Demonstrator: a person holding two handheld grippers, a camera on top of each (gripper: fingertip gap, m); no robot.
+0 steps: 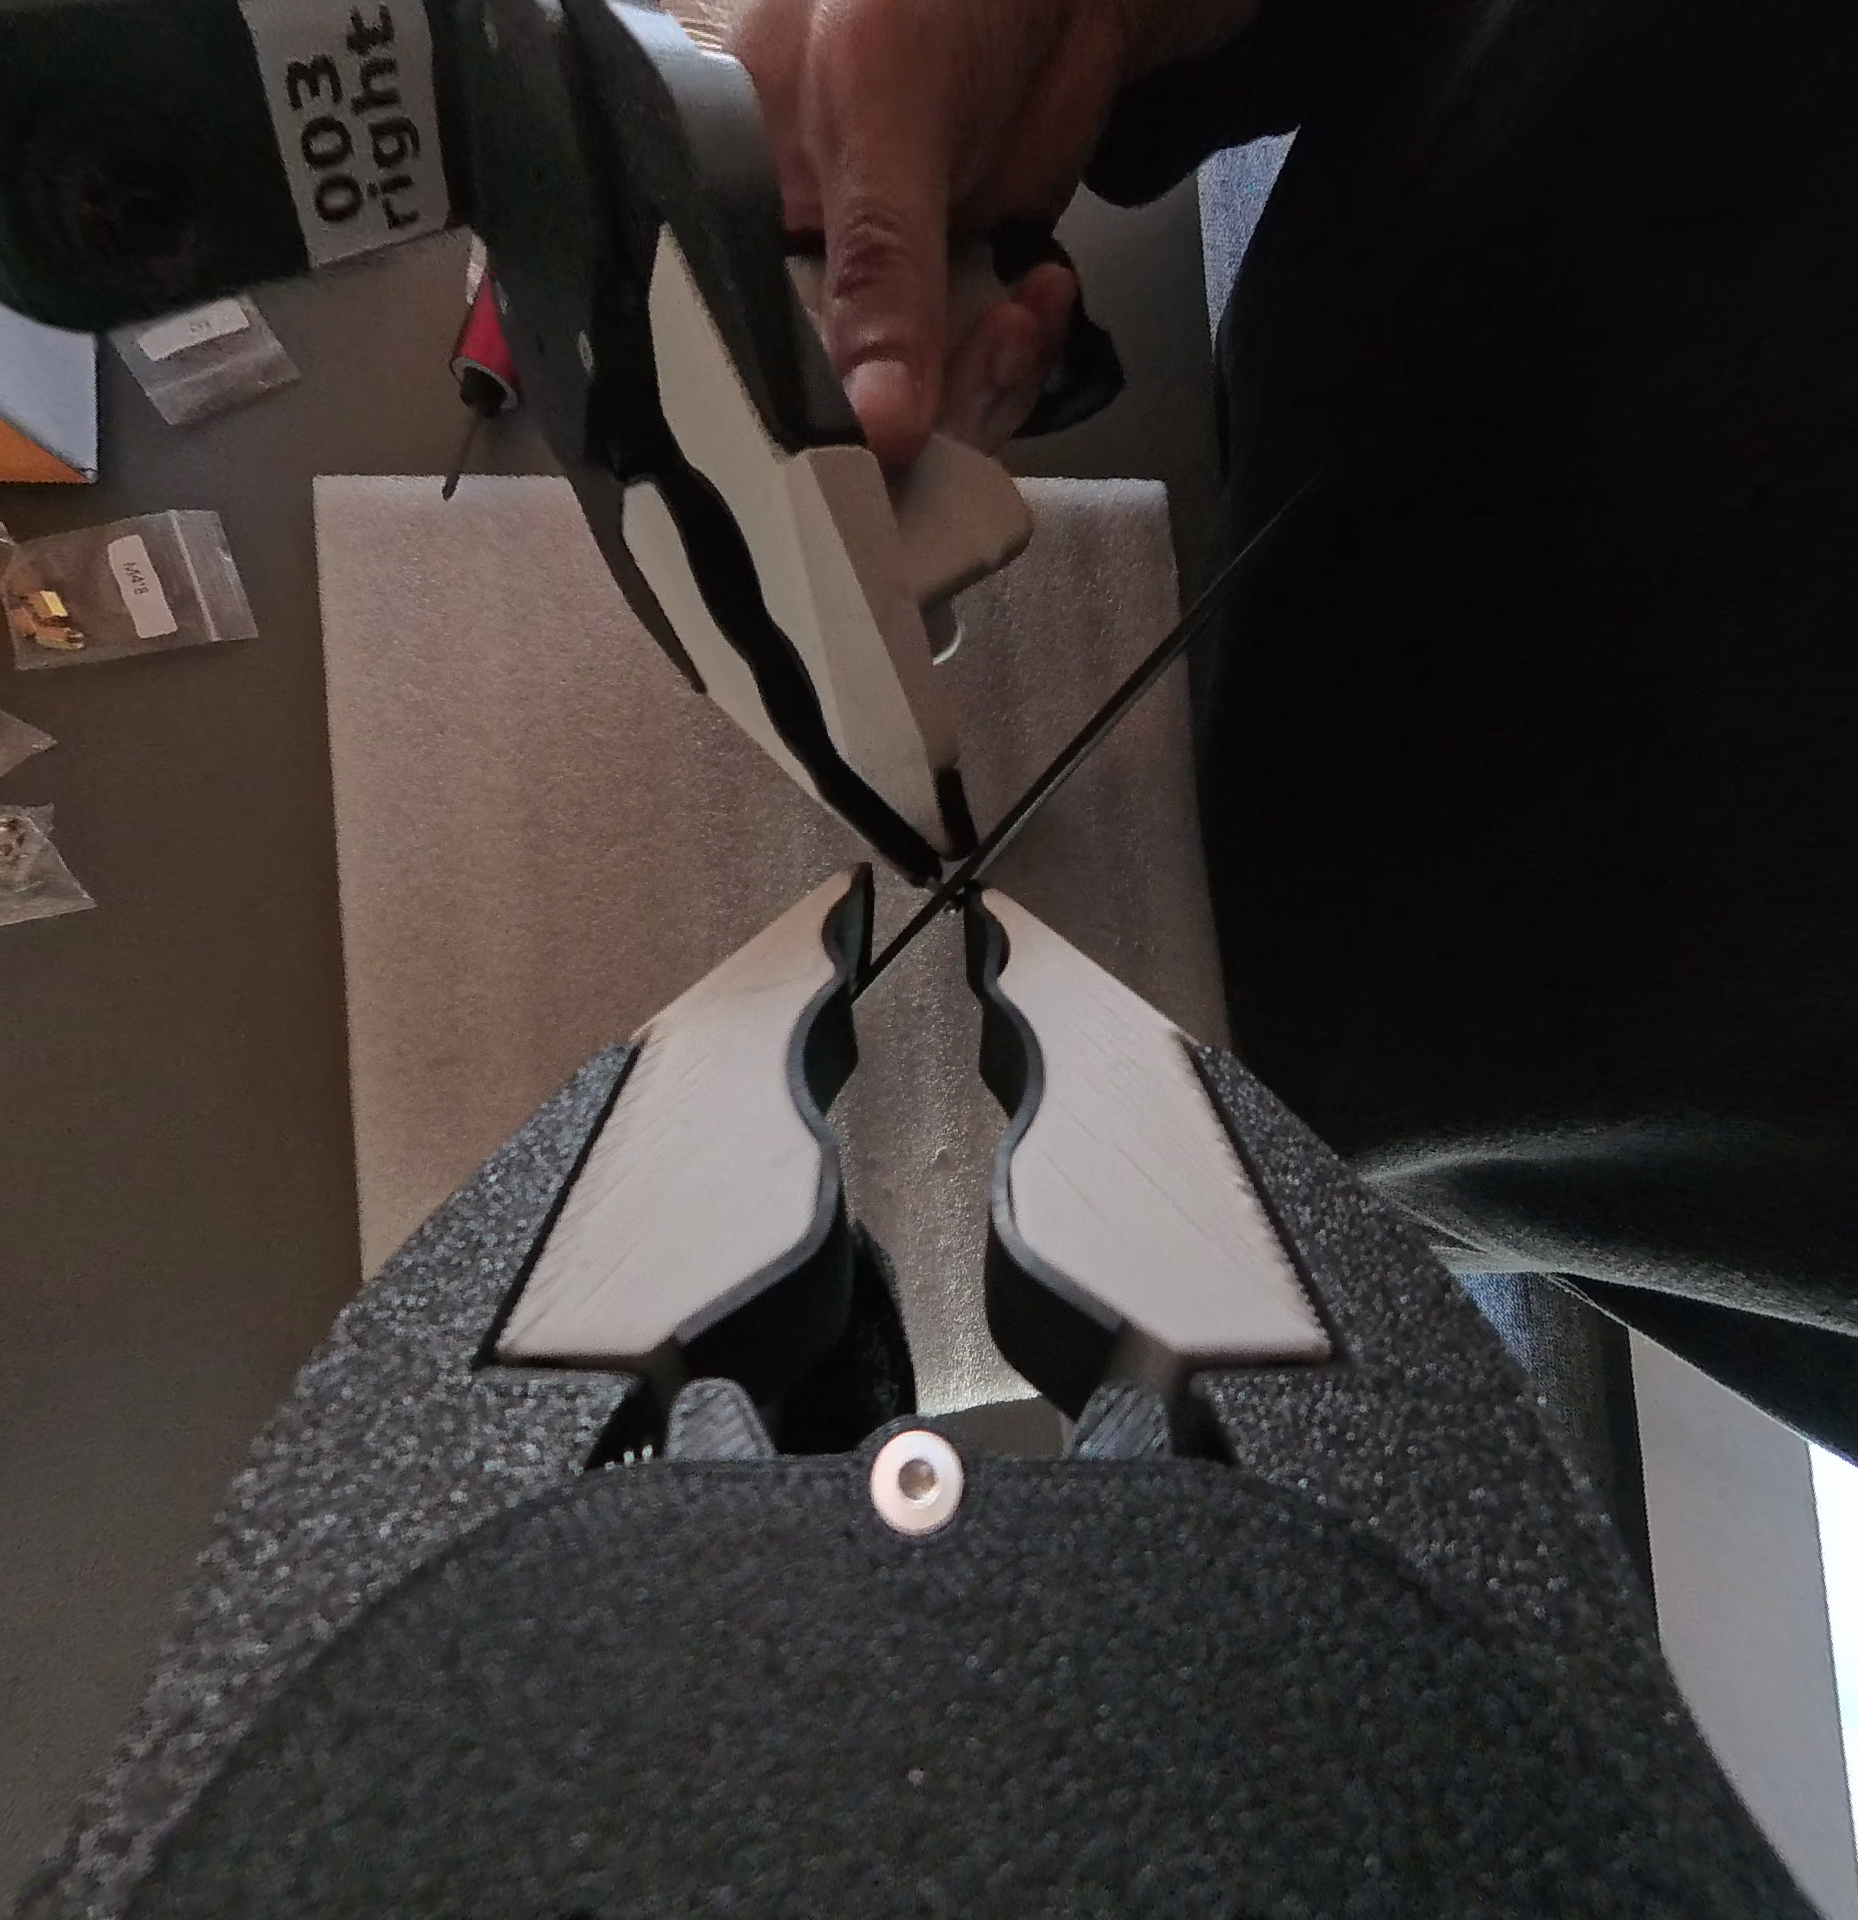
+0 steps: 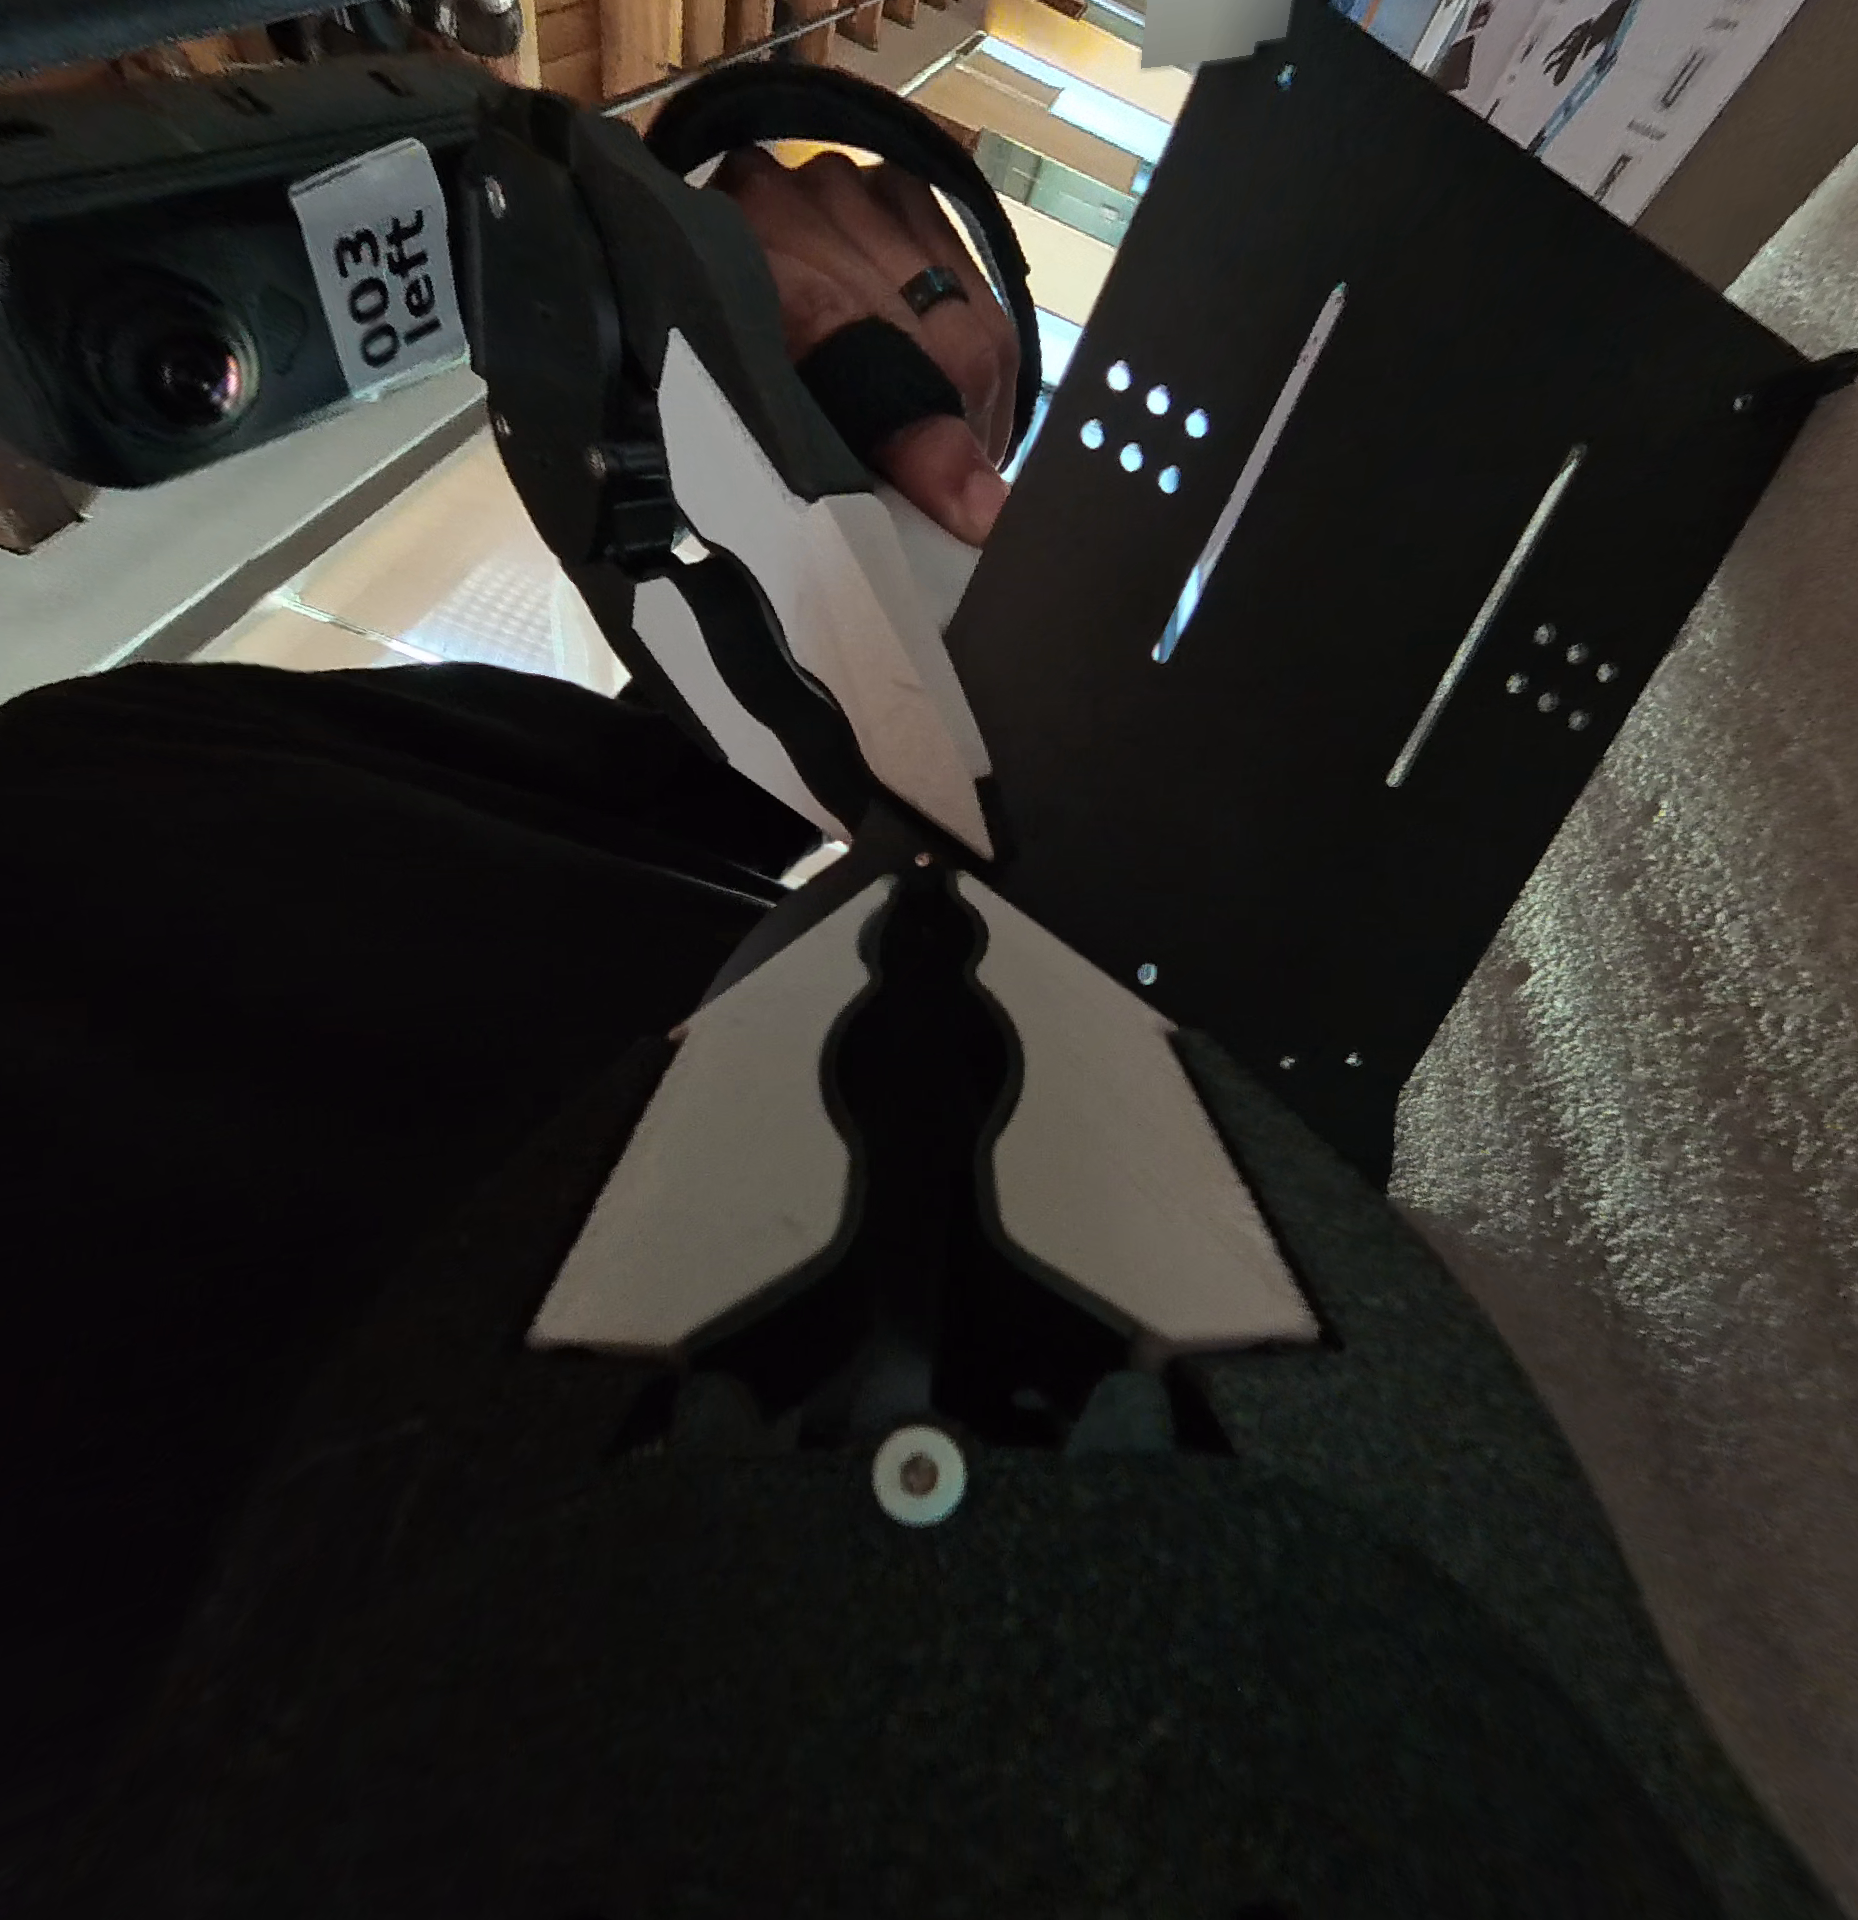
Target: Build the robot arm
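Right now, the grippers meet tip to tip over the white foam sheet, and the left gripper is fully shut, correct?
No: the left wrist view shows the left gripper open, a thin black strip crossing the gap between its jaws. It does meet the right gripper tip to tip over the white foam sheet.

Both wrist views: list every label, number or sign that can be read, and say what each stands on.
White label on the right gripper's black camera body: legible print, wording not repeated here.
White label on the left gripper's camera body: likewise.
Stickers on the clear bags: too small to read.
Wall sheets: blurred.
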